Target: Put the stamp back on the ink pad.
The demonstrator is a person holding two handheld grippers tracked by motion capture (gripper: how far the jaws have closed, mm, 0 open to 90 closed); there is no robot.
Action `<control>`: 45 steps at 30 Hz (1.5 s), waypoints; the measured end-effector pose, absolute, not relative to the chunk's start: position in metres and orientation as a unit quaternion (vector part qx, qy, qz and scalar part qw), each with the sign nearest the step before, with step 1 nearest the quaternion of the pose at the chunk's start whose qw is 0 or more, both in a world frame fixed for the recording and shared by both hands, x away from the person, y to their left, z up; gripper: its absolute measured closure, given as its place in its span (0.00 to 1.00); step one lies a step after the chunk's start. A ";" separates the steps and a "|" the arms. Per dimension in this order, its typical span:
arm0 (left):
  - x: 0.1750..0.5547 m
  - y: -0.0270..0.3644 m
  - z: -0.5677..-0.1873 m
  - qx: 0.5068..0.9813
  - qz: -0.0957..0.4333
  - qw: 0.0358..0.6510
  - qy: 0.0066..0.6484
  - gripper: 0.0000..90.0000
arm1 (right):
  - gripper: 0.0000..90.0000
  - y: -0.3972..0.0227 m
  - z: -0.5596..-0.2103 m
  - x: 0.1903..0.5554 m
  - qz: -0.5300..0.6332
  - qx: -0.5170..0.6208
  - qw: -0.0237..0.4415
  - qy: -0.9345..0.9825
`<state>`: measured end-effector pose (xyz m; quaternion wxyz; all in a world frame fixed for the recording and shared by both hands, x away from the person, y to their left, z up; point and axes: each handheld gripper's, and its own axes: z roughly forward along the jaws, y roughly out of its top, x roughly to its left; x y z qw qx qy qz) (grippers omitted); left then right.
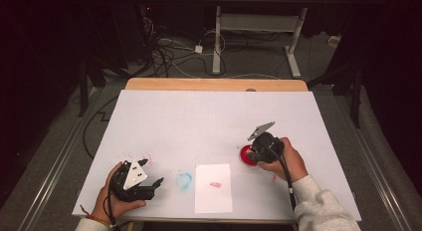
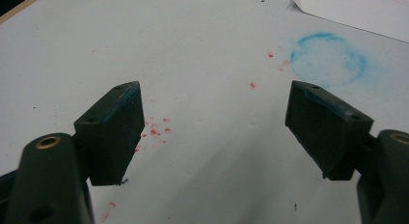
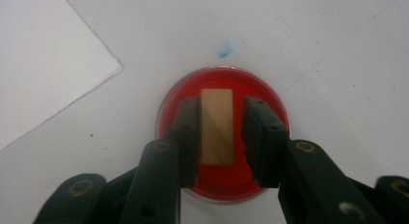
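A round dish of red ink (image 3: 268,95) sits on the white table cover, right of centre (image 1: 245,156). A small tan wooden block (image 3: 218,125) stands in the red ink, its top face toward the camera. My right gripper (image 3: 218,114) is shut on the block, one jaw against each long side; in the high view it (image 1: 256,152) hangs over the dish. My left gripper (image 2: 214,103) is open with nothing between its jaws, and blue smears mark its pads (image 2: 123,101). It lies low at the table's front left (image 1: 152,172).
A white sheet of paper (image 1: 214,187) with a small red mark (image 1: 215,184) lies at the front centre; its corner shows in both gripper views (image 2: 357,9) (image 3: 43,60). A blue ring stain (image 2: 329,59) (image 1: 184,180) and red specks (image 2: 156,127) lie on the cover (image 1: 199,121).
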<state>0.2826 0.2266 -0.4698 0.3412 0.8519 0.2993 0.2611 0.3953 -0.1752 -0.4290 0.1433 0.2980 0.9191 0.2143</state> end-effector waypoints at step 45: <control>0.284 0.225 -0.469 0.852 0.259 0.343 0.299 0.23 | 0.32 -0.182 -0.391 0.371 0.351 0.278 0.278 0.850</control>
